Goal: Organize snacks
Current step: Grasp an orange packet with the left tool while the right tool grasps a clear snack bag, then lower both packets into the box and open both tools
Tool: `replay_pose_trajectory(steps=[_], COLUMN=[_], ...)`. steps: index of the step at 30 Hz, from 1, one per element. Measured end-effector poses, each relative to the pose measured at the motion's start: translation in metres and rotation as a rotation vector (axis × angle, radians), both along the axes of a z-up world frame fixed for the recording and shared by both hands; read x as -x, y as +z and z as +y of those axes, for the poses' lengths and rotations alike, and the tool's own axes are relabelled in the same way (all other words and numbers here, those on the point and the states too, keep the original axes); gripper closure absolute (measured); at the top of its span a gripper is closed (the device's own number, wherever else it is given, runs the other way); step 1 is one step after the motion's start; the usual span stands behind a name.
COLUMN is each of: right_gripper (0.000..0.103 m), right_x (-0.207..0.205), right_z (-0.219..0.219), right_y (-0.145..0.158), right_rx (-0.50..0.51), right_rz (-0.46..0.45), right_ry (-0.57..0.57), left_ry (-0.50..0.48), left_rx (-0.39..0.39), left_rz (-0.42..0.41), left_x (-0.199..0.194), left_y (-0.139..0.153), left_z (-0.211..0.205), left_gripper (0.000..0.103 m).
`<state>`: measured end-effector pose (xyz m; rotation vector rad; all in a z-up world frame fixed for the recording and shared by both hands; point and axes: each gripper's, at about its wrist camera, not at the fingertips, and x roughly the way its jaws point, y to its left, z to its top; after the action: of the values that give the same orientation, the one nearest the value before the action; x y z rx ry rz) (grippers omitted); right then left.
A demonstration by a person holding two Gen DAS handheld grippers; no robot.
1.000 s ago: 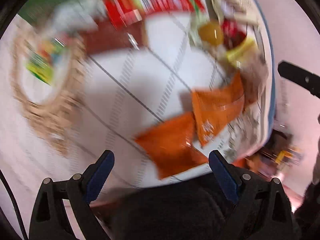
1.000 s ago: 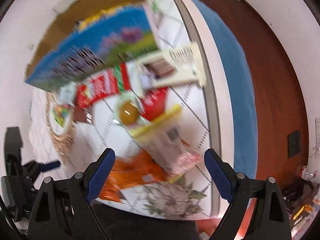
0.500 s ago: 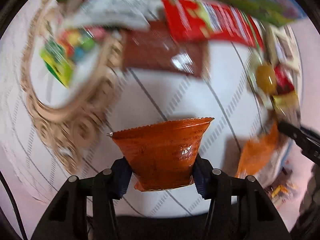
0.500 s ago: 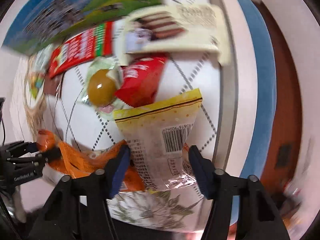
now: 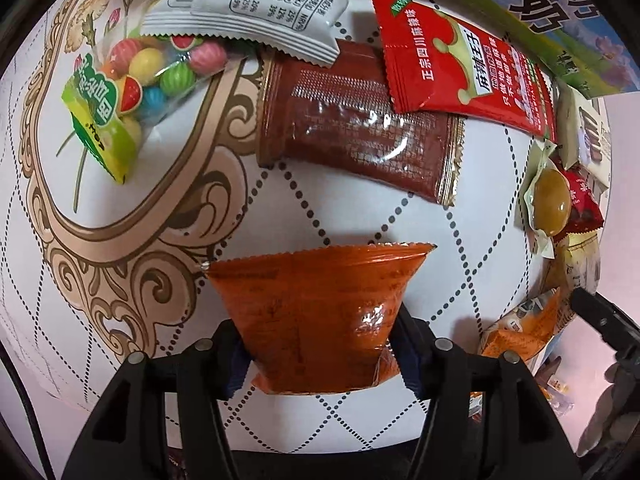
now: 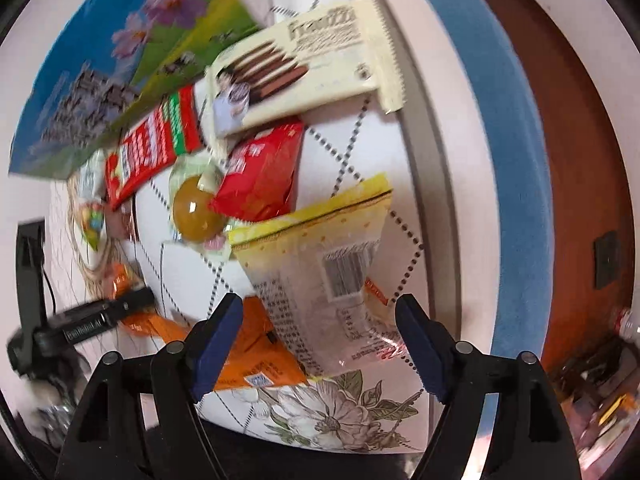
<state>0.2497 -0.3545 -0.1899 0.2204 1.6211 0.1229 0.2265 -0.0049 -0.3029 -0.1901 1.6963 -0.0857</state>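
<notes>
Your left gripper (image 5: 320, 344) pinches the orange packet (image 5: 316, 312), loosening, while your right gripper's (image 6: 320, 344) opening fingers straddle the yellow-topped packet (image 6: 328, 264) lengthwise.

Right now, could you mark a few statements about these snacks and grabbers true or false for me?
1. The left gripper has an orange packet between its jaws. True; the pads press on it, though the jaws are opening.
2. The right gripper pinches the yellow-topped packet. False: the packet lies between its jaws, but the pads stand clear and the jaws are opening.
3. A brown packet lies partly under the red packet. True.
4. The candy bag lies under the red packet. False: it lies apart from it, partly under a white packet.
</notes>
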Motion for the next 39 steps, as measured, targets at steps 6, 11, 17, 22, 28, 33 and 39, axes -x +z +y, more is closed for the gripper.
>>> replay_pose_trajectory(steps=[6, 11, 17, 22, 28, 33, 39], right_gripper=[0.051, 0.058, 0.058, 0.058, 0.058, 0.058, 0.058], right_x=[0.004, 0.005, 0.002, -0.016, -0.081, -0.149, -0.243], right_z=[0.014, 0.010, 0.001, -0.001, 0.037, 0.068, 0.098], right_y=[-0.005, 0.013, 0.053, 0.118, 0.183, 0.197, 0.167], right_rx=[0.082, 0.081, 0.010, -0.103, -0.160, -0.107, -0.014], right_rz=[-0.049, -0.087, -0.137, -0.237, -0.376, -0.430, -0.347], right_ry=[0.047, 0.010, -0.046, -0.057, -0.005, 0.027, 0.025], left_ry=[-0.014, -0.039, -0.044, -0.031, -0.051, -0.079, -0.032], left_rx=[-0.047, -0.087, -0.053, 0.010, 0.053, -0.045, -0.120], left_rz=[-0.063, -0.147, -0.198, -0.299, -0.391, -0.458, -0.369], left_x=[0.029, 0.040, 0.051, 0.045, -0.023, -0.110, -0.201], left_y=[0.012, 0.036, 0.075, 0.138, 0.198, 0.221, 0.189], left_z=[-0.012, -0.017, -0.024, -0.026, -0.013, -0.010, 0.022], left_gripper=[0.058, 0.060, 0.060, 0.060, 0.060, 0.060, 0.060])
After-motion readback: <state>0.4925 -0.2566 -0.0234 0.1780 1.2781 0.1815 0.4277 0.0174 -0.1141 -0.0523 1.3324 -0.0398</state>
